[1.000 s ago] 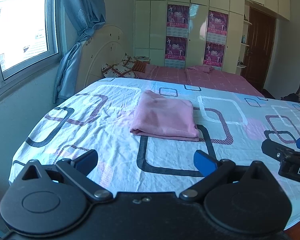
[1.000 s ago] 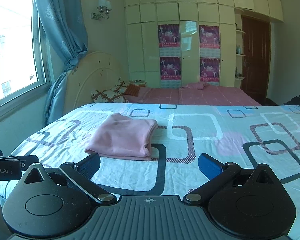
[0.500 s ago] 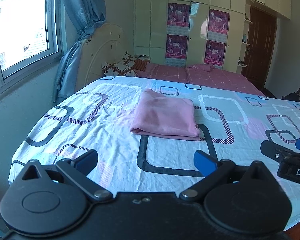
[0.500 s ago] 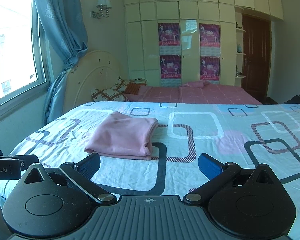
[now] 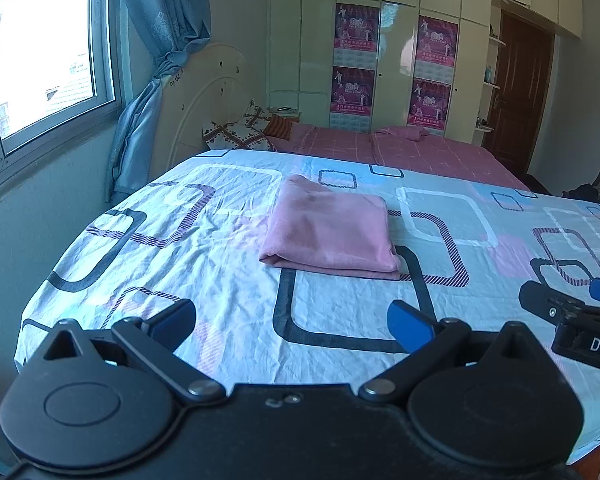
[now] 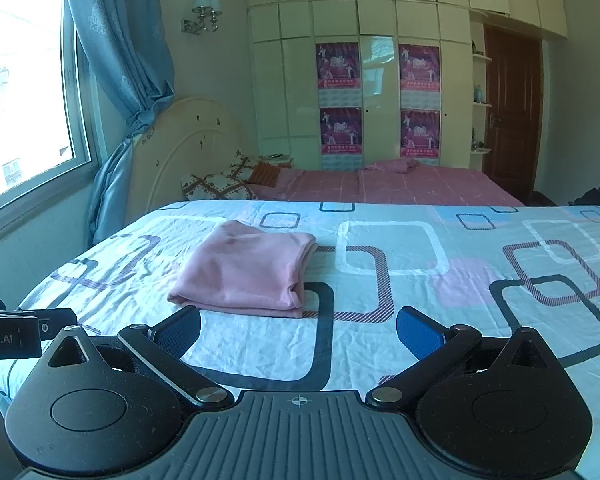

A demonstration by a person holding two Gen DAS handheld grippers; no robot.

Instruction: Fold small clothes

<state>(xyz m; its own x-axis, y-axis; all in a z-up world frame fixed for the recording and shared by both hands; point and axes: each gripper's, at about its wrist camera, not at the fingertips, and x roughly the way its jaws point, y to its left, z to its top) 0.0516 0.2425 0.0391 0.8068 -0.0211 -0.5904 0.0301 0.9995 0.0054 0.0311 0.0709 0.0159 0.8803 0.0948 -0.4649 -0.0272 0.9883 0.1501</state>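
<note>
Patterned bedsheet (image 5: 228,280) covers near bed, pink bed (image 5: 412,152) beyond. Folded pink garment (image 5: 328,228) lies flat mid-sheet, well beyond both sets of jaws. Left gripper (image 5: 292,320): jaws spread wide, nothing held, garment straight ahead. Right gripper (image 6: 298,334): jaws wide apart, empty, garment ahead-left.

Black left gripper (image 5: 292,322), blue-padded jaws, silver pivots.
</note>
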